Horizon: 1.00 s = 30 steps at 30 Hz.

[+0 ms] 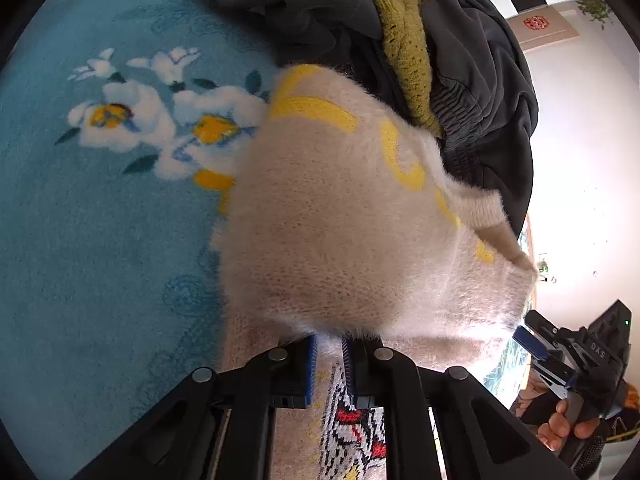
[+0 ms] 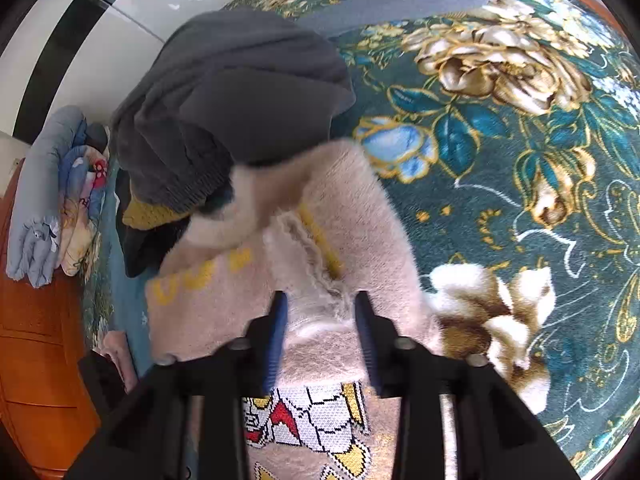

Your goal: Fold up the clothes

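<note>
Both claws, left [image 1: 330, 354] and right [image 2: 322, 320], are clamped on the sweater [image 1: 360, 232], which fills the frame's centre, lifted above the bed [image 1: 100, 240]. Held at two points, probably so it hangs ready for folding.

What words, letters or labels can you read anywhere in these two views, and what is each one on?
"DAS": white letters on the black body of the right gripper.
Yellow lettering on the cream sweater: folded and distorted, not readable.
Red mark on the white wall panel: too small to read.
</note>
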{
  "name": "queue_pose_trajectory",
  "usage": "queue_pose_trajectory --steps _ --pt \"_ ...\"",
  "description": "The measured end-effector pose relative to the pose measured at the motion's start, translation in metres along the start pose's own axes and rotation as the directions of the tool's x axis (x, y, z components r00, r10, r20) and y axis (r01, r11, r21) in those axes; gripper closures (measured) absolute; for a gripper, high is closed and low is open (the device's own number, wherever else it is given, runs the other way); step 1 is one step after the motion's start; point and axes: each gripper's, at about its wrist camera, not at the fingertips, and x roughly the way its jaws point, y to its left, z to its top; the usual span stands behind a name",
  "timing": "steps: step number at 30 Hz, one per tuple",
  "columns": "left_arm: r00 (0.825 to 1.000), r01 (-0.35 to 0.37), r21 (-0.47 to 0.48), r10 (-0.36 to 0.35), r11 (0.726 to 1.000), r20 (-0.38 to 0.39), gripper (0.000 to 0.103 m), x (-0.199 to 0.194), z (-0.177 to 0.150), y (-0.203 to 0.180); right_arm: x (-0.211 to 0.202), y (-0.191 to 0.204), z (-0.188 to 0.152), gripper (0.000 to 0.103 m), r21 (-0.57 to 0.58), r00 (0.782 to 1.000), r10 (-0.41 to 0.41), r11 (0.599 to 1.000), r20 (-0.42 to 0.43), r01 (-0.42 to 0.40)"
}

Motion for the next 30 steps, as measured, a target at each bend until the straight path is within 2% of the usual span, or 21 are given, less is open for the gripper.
queue_pose_trajectory --steps 5,7,9,11,12,15,19,24,27,30 --pt "1.000 0.000 0.007 0.000 1.000 -0.010 0.089 0.006 0.006 -0.006 0.020 0.008 0.000 0.064 -0.052 0.995 -0.103 0.993 -0.004 0.103" --pt "1.000 -0.001 0.012 0.002 1.000 -0.014 0.089 0.015 0.017 -0.017 0.025 0.006 0.000 0.064 -0.035 0.994 -0.105 0.994 -0.010 0.105" --pt "1.000 0.000 0.009 0.001 1.000 -0.014 0.089 0.021 0.020 -0.020 0.028 0.005 -0.002 0.063 -0.014 0.995 -0.093 0.996 -0.024 0.093" --pt "1.000 0.000 0.007 0.000 1.000 -0.013 0.089 0.024 0.022 -0.021 0.027 0.005 -0.003 0.074 -0.003 0.997 -0.078 0.997 -0.028 0.078" --pt "1.000 0.000 0.007 0.000 1.000 -0.012 0.089 0.024 0.022 -0.021 0.026 0.005 -0.005 0.085 0.000 0.997 -0.065 0.998 -0.031 0.065" --pt "1.000 0.003 0.007 -0.003 1.000 -0.013 0.089 0.026 0.023 -0.021 0.017 0.005 -0.009 0.091 0.010 1.000 -0.018 1.000 -0.015 0.019" --pt "1.000 0.007 0.001 -0.007 1.000 -0.016 0.089 0.027 0.024 -0.021 -0.014 0.003 -0.009 0.093 0.022 0.996 0.049 0.998 0.071 -0.051" --pt "1.000 0.019 -0.008 -0.019 1.000 -0.023 0.089 0.029 0.026 -0.020 -0.052 -0.009 -0.004 0.093 0.050 0.982 0.081 0.995 0.173 -0.091" --pt "0.999 0.024 -0.008 -0.025 1.000 -0.029 0.089 0.030 0.027 -0.019 -0.046 -0.023 0.001 0.093 0.092 0.986 0.034 0.994 0.162 -0.050" --pt "0.999 0.030 -0.009 -0.030 1.000 -0.037 0.089 0.032 0.029 -0.018 -0.030 -0.039 0.003 0.093 0.143 0.993 -0.007 0.990 0.117 -0.010"
